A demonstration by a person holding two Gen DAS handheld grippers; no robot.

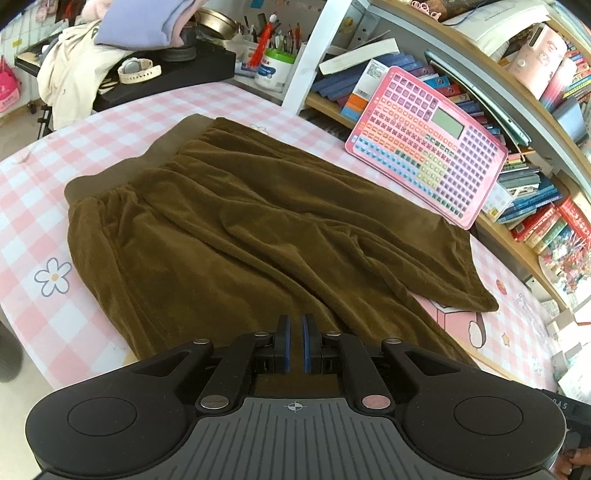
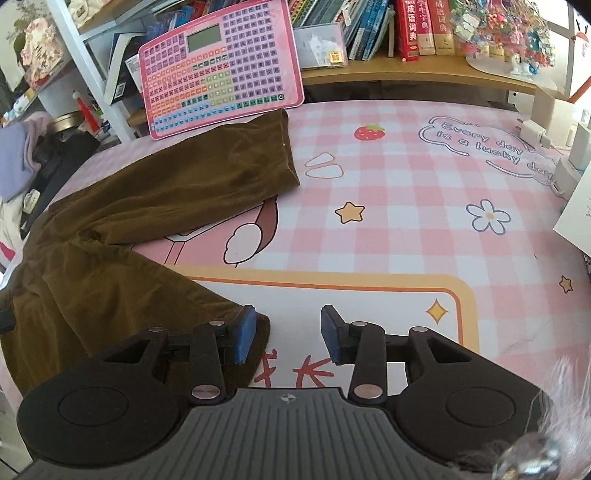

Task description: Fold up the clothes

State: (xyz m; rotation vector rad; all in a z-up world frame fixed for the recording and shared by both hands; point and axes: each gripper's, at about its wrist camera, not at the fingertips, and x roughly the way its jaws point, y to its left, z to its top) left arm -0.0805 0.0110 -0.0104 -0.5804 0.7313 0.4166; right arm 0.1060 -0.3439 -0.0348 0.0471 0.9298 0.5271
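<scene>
Brown velvet trousers (image 1: pixel 229 229) lie spread flat on the pink checked tabletop (image 1: pixel 33 236), waistband at the far left, legs running right. My left gripper (image 1: pixel 296 343) hovers over the near leg; its blue pads are almost together with only a thin gap and no cloth between them. In the right wrist view the two legs (image 2: pixel 147 206) fork apart, one toward the pink board, one toward me. My right gripper (image 2: pixel 288 332) is open at the near leg's hem, with its left finger (image 2: pixel 245 332) over the hem edge and its right finger over the bare mat.
A pink keyboard-style toy board (image 1: pixel 428 144) (image 2: pixel 221 66) leans against the bookshelf just behind the trousers. Books fill the shelves (image 2: pixel 406 33). A black stand (image 1: pixel 166 74) with clothes and a watch sits at the far left. White chargers (image 2: pixel 535 129) and boxes stand at the right edge.
</scene>
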